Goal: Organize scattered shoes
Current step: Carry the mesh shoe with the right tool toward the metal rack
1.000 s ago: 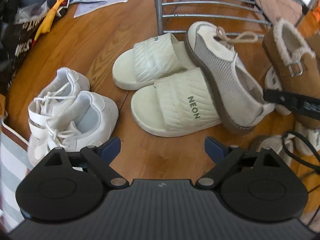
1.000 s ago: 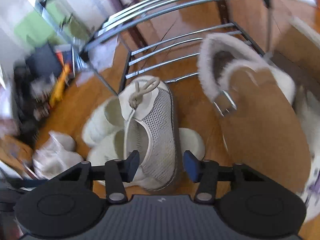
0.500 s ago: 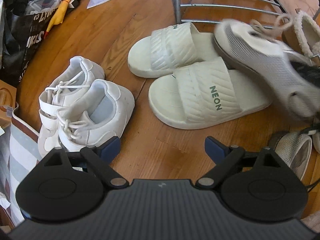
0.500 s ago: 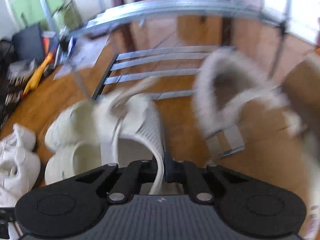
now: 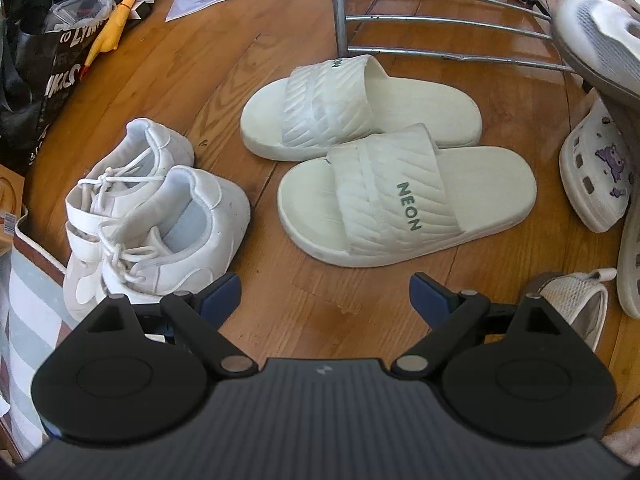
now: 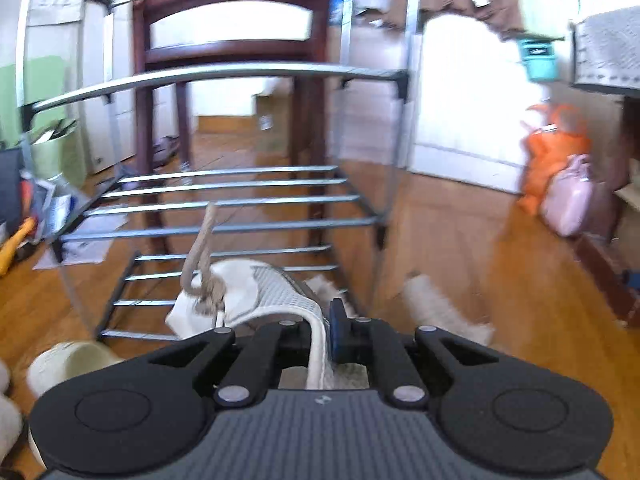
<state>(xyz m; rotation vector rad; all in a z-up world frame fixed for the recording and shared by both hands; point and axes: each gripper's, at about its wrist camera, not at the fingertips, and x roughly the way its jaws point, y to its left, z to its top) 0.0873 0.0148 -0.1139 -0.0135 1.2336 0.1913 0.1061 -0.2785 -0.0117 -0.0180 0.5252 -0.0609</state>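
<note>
the wooden floor carries everything, and the metal shoe rack stands on it with its barred shelves bare. in the left wrist view a pair of cream slides, one marked neon, lies side by side in front of the rack's lower bars, and a pair of white sneakers sits close to their left, heels toward the slides. a white clog with a purple charm lies at the right edge.

the right gripper is clamped tight on the heel collar of the mesh sneaker, both pads pressed on the fabric. the shoe is off the floor, toe pointing at the rack's low shelves, its tan lace flung upward; in the left view its sole shows at the upper right.

the left gripper hangs over bare floor with its jaws spread wide, nothing between them and touching nothing.
</note>
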